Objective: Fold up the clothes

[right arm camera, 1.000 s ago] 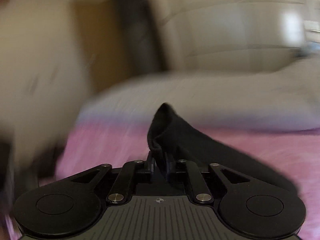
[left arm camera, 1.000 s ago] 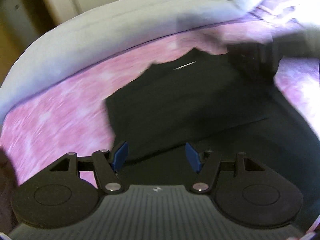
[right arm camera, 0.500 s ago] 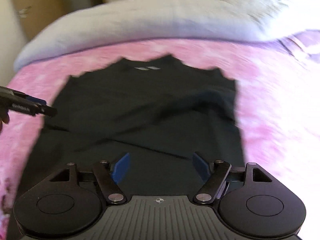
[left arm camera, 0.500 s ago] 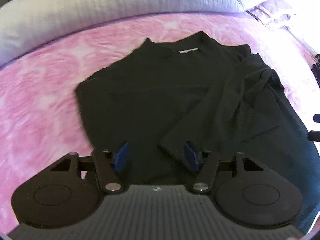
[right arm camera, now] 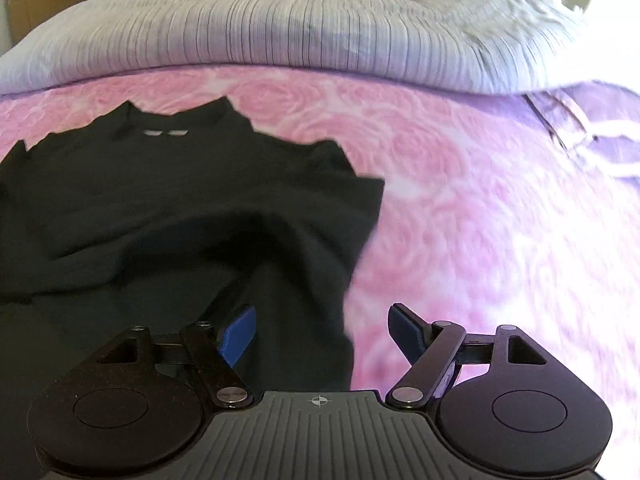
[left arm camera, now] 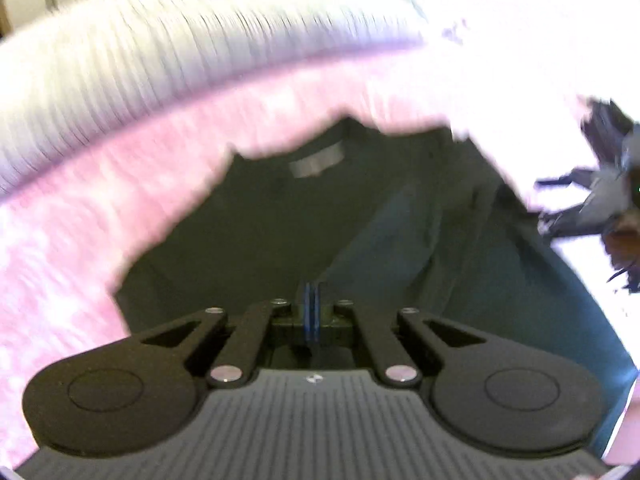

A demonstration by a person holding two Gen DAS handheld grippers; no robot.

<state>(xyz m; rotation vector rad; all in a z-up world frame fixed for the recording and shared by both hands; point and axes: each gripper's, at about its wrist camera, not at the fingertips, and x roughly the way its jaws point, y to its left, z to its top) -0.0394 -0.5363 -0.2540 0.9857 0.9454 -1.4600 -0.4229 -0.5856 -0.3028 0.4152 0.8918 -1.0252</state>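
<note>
My left gripper (left arm camera: pixel 311 304) had its jaws pressed together, blue pads meeting w/ no gap I could see; whether a thin bit of cloth sat between them I couldn't tell, view was too blurred. My right gripper (right arm camera: pixel 322 330) had jaws wide apart, nothing in them. The black shirt (right arm camera: pixel 172 208) lay on the pink bedspread (right arm camera: pixel 460 200), collar far ahead of both sets of jaws, one sleeve folded in across the body (left arm camera: pixel 404 232). Its right side edge ran just inside my right jaws, left pad over cloth, right pad over bare bed. Risks as I judged them: closing there might catch bedspread along w/ shirt, or only the top layer, so the fold would skew. The loose hump ahead of the right jaws could bunch. If the left held nothing, any pull would leave that side behind.
</note>
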